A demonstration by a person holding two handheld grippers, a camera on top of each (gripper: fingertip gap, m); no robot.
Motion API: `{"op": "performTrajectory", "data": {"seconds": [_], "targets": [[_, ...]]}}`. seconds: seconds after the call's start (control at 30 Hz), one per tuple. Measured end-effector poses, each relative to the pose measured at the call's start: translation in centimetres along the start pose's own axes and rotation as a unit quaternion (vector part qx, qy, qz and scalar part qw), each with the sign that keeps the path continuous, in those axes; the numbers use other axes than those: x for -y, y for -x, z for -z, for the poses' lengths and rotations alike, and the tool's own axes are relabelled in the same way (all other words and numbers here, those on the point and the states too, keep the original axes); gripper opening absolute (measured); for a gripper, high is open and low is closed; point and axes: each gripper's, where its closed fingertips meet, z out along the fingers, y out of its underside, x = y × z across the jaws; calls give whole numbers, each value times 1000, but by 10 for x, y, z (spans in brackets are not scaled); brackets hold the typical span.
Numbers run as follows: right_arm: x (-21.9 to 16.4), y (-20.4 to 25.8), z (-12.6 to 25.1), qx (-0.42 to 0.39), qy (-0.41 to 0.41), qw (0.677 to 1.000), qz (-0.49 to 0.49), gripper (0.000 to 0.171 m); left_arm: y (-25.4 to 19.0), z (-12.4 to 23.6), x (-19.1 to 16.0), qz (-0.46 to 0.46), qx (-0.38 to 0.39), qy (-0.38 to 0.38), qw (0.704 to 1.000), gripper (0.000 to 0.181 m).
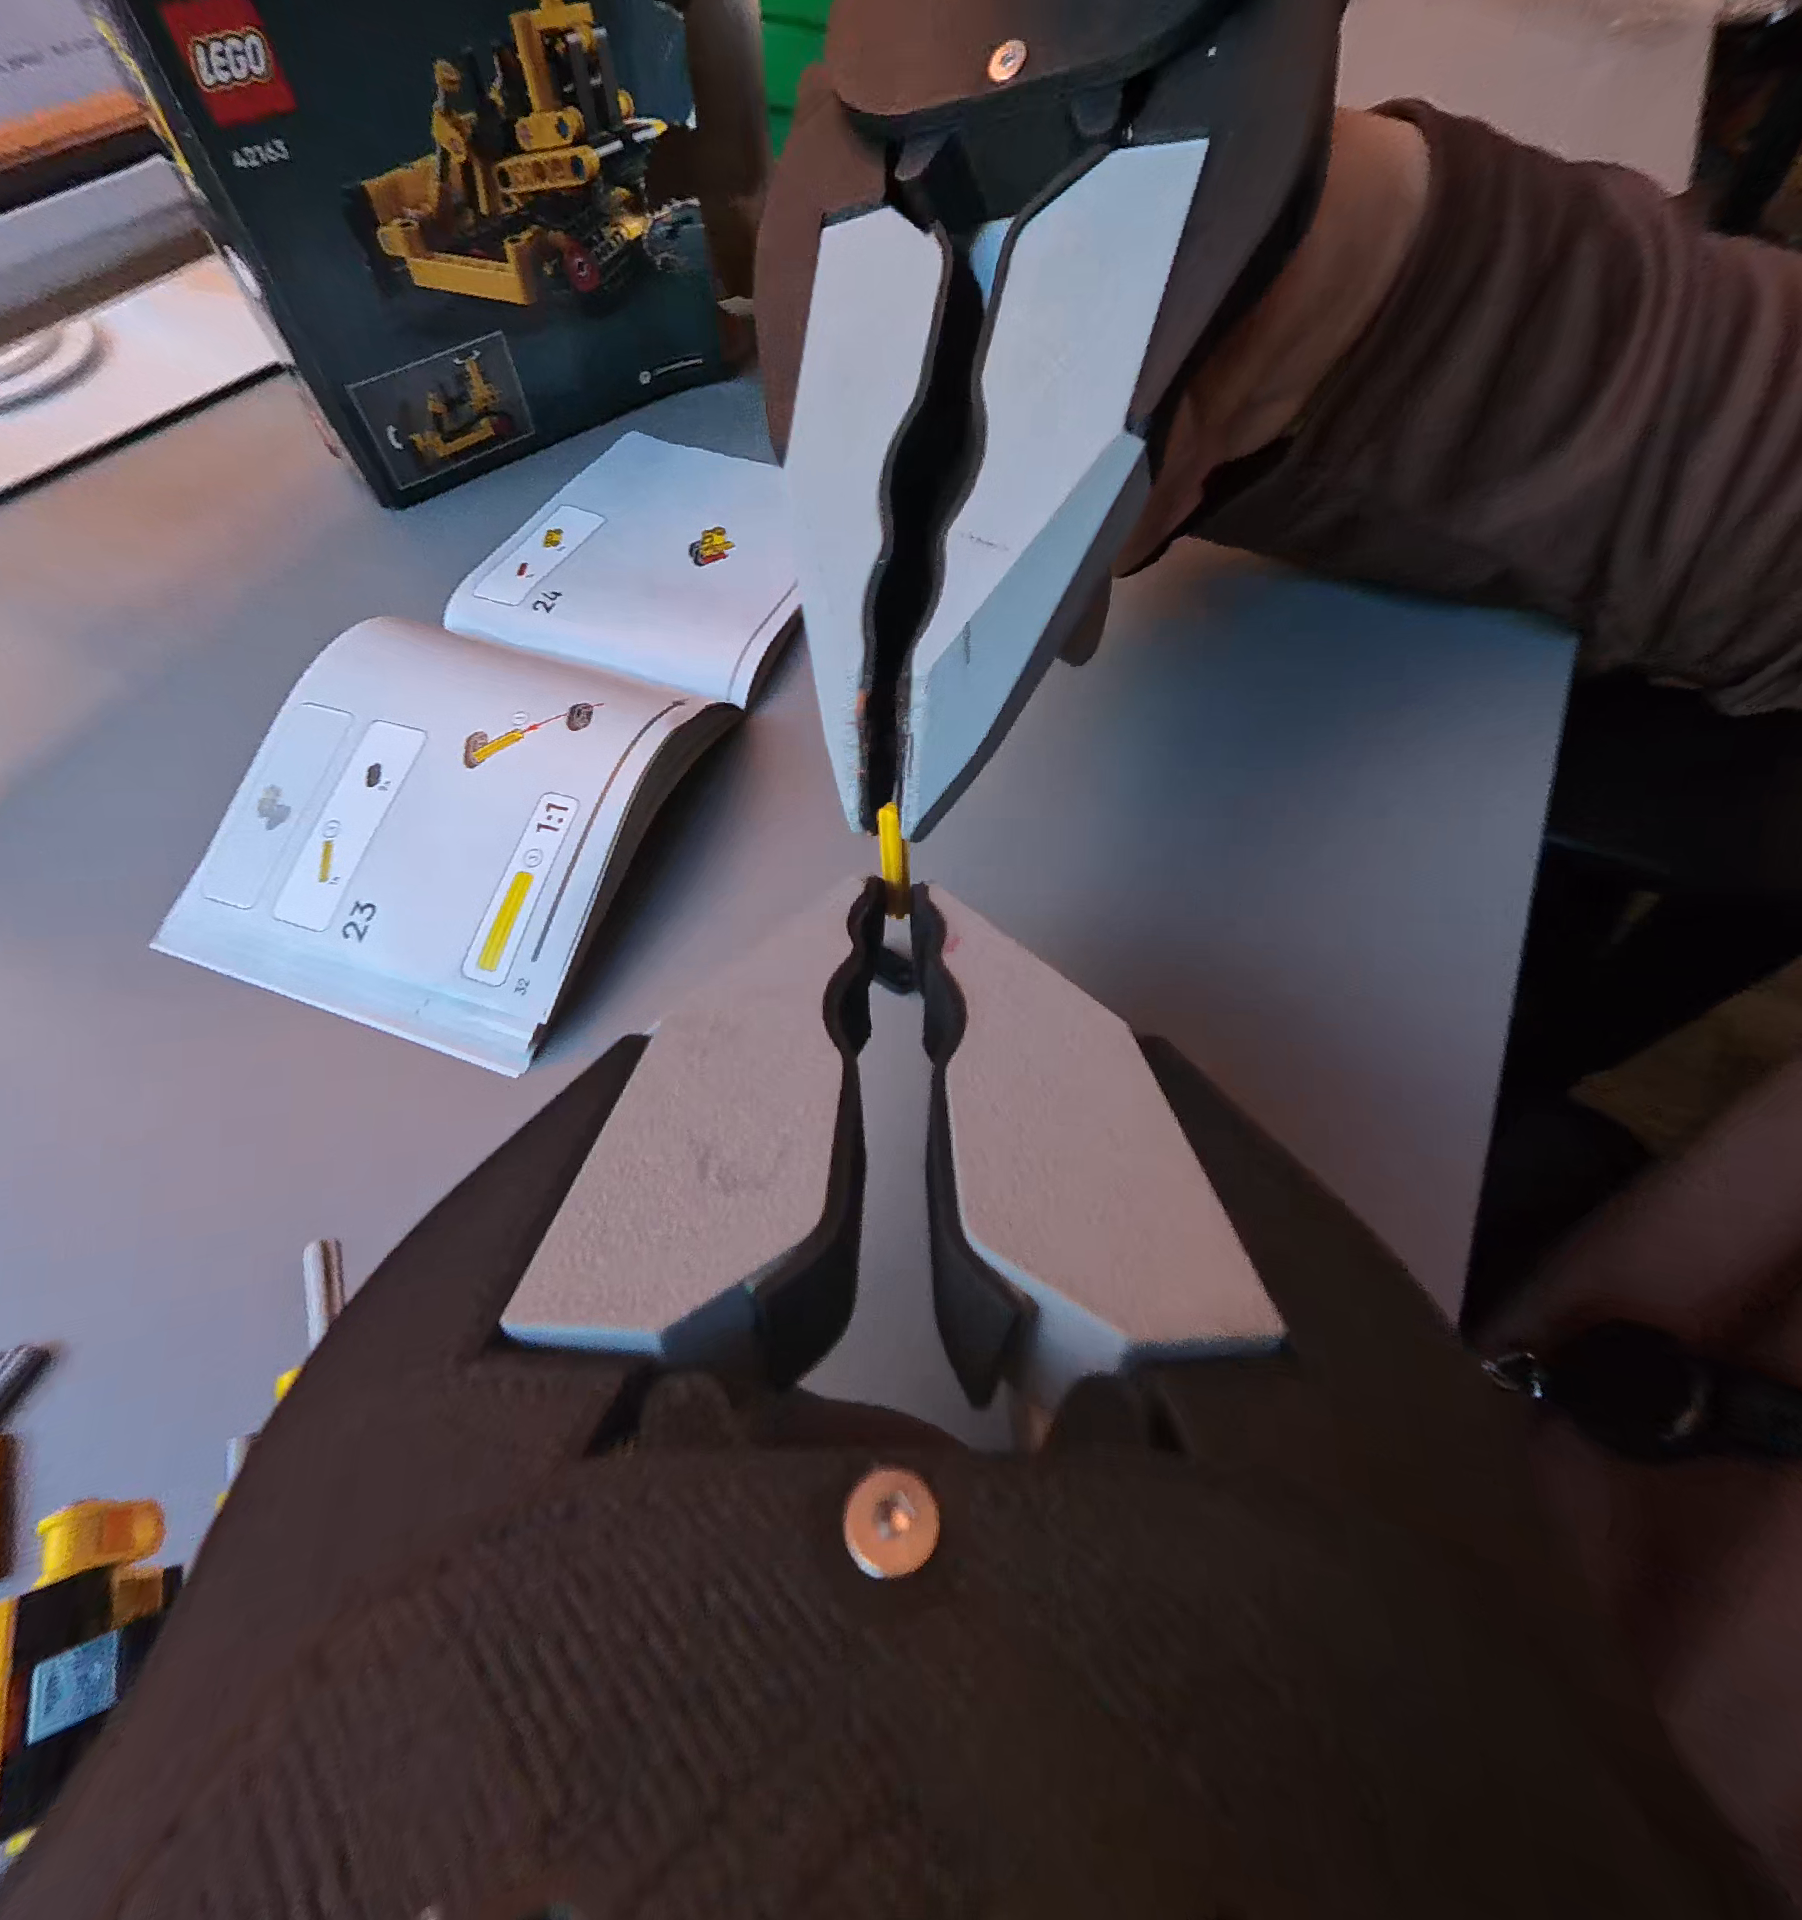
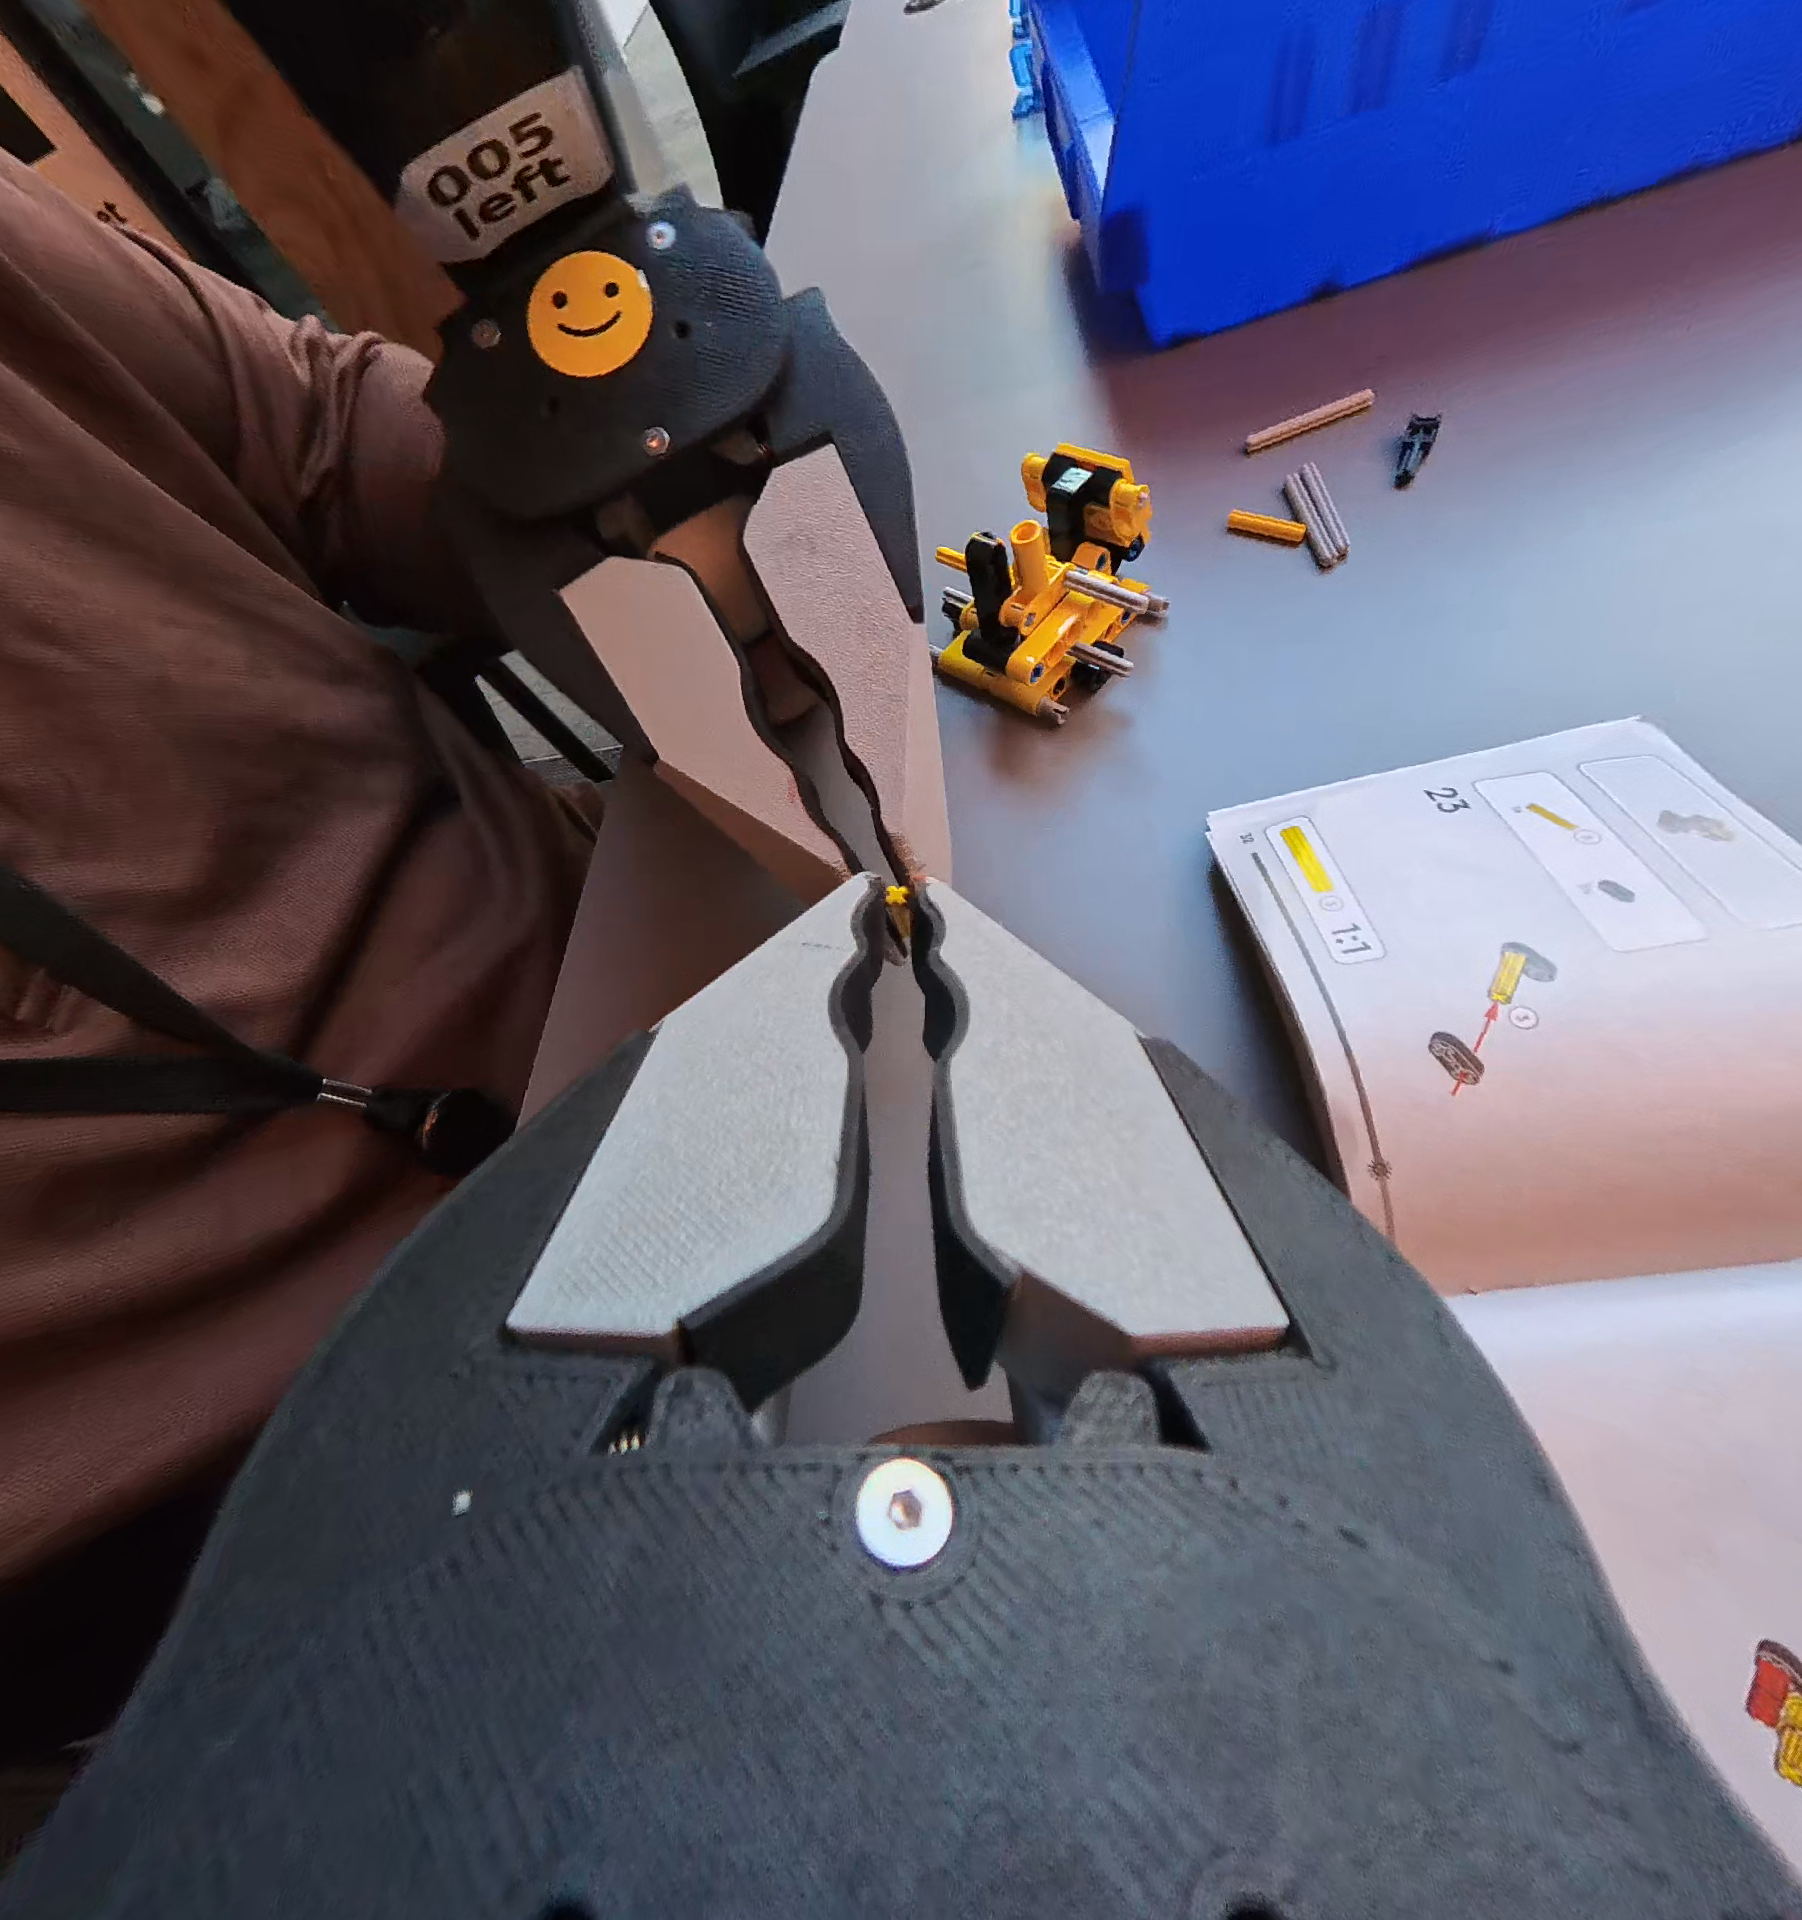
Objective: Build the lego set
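Note:
In the left wrist view my left gripper (image 1: 892, 920) and my right gripper (image 1: 884, 826) meet tip to tip above the grey table. The right gripper is shut on a thin yellow axle (image 1: 890, 857) that sticks out of its tips. The axle's free end goes in between the left gripper's tips. The left gripper is shut on a small black piece (image 1: 892, 975), which sits in the hollow just behind its tips. In the right wrist view my right gripper (image 2: 897, 920) shows the axle's cross-shaped end (image 2: 897, 896), and the left gripper (image 2: 876, 871) comes from above.
An open instruction booklet (image 1: 409, 831) (image 2: 1551, 987) lies on the table in front of the set's box (image 1: 440, 229). The part-built yellow model (image 2: 1048, 592) and loose axles (image 2: 1312, 514) lie farther off. A blue bin (image 2: 1448, 135) stands behind. The table edge (image 1: 1520, 935) is close. Left and right tips are no more than a few centimetres apart.

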Motion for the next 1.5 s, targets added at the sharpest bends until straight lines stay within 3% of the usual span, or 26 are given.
{"op": "performTrajectory", "data": {"seconds": [0.37,0.43,0.67,1.23,1.33,1.5], "targets": [[-4,-1,0,-12,14,1000,22,1,-1,-1,-2,0,-4,5,1000,2],[-5,0,2,-7,16,1000,26,1,-5,0,-1,-6,-18,1,1000,11],[-7,15,2,26,9,995,92,1,-22,9,6,4,-88,-31,996,17],[5,55,9,73,-38,976,203,1,-51,29,19,78,-237,-77,965,2],[11,48,10,54,-48,980,188,1,-44,29,23,94,-222,-96,966,2],[15,19,10,-1,-46,992,119,3,-15,21,25,124,-119,-107,979,2]]}}
